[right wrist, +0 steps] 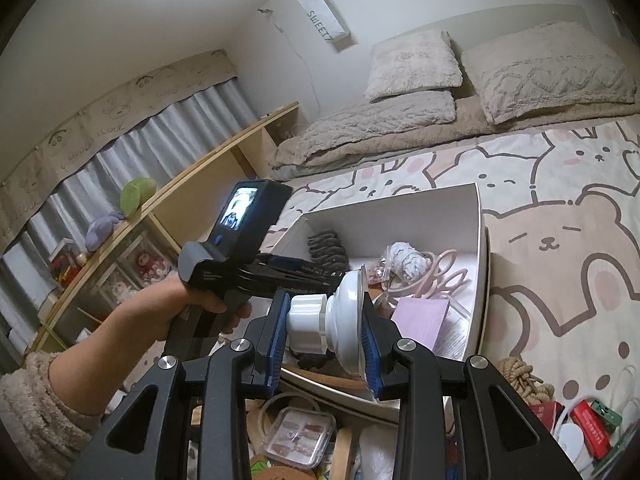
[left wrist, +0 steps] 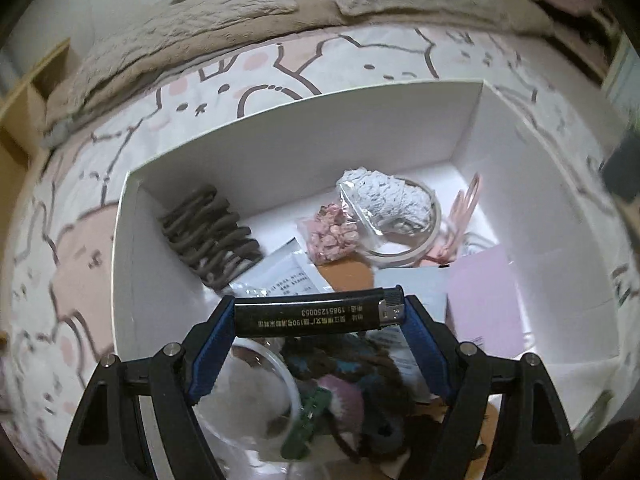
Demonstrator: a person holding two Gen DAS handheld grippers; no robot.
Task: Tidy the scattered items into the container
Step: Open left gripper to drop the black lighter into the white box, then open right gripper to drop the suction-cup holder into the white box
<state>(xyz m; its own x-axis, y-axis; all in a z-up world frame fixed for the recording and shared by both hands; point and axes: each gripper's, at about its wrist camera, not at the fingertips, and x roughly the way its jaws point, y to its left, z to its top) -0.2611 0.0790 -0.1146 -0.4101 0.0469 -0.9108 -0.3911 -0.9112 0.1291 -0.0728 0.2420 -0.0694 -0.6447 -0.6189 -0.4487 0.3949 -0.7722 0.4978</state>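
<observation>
Left wrist view: left gripper wide, black lighter clamped lengthwise above white box

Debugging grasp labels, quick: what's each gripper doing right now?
Left gripper: shut on the black lighter, held crosswise over the white box.
Right gripper: shut on the white suction cup.

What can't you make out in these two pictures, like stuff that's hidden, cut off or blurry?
- Left wrist view: the tangle of things under the lighter is blocked by the left gripper and cut by the bottom edge.
- Left wrist view: the print on the paper in the box is too small to read.
- Right wrist view: the right gripper and its white suction cup hide the box's near corner.
- Right wrist view: the red items are cut by the edge.
</observation>
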